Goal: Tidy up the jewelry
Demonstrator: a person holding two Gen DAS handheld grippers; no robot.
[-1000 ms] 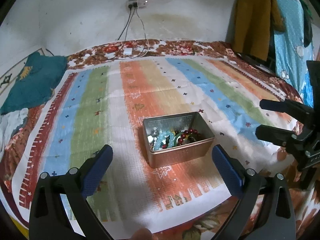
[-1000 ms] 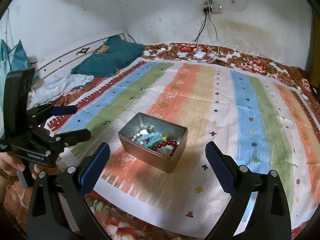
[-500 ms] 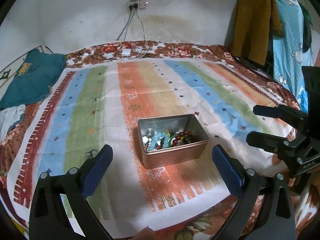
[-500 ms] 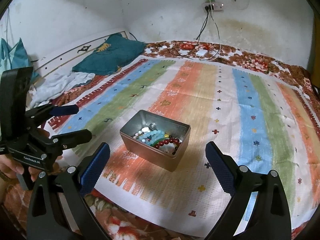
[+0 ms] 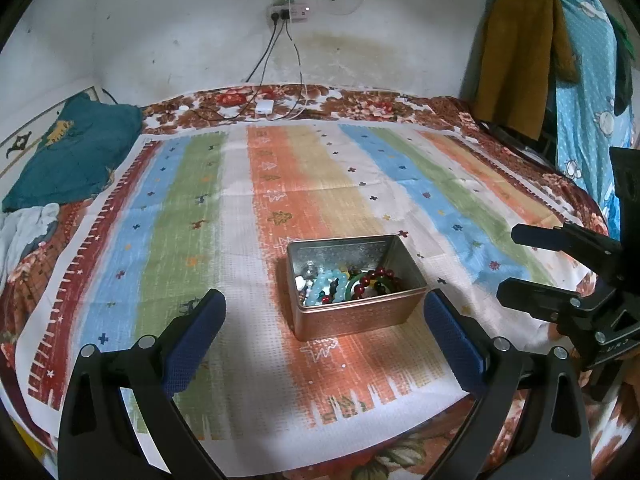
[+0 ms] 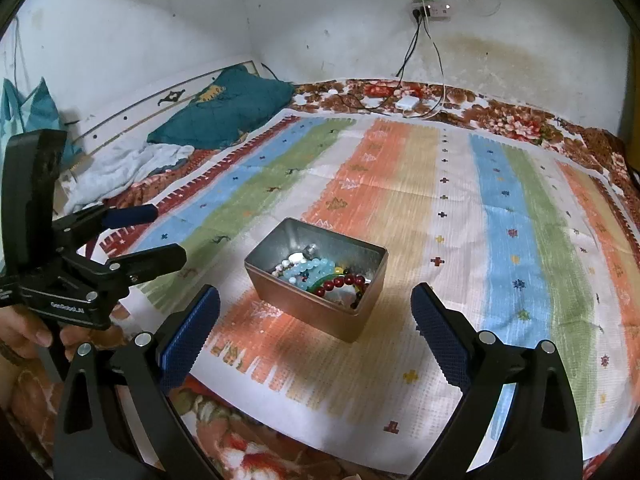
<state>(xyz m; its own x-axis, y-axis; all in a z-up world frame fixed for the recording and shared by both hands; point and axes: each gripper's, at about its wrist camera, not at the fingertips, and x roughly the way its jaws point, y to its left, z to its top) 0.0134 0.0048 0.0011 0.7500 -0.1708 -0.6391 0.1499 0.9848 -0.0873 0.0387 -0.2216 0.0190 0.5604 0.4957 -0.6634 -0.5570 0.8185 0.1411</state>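
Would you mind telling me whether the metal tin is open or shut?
Open: the metal tin has no lid on, and beaded bracelets show inside.

An open metal tin point(image 6: 316, 280) of bead bracelets point(image 6: 320, 276) sits on a striped cloth point(image 6: 500, 220). The right gripper point(image 6: 316, 328) frames it, jaws wide. At left, a hand point(image 6: 24, 332) holds the left gripper point(image 6: 154, 234), jaws apart.

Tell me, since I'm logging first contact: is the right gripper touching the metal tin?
Apart. In the right wrist view, the right gripper is open with striped cloth visible between both fingers and the metal tin.
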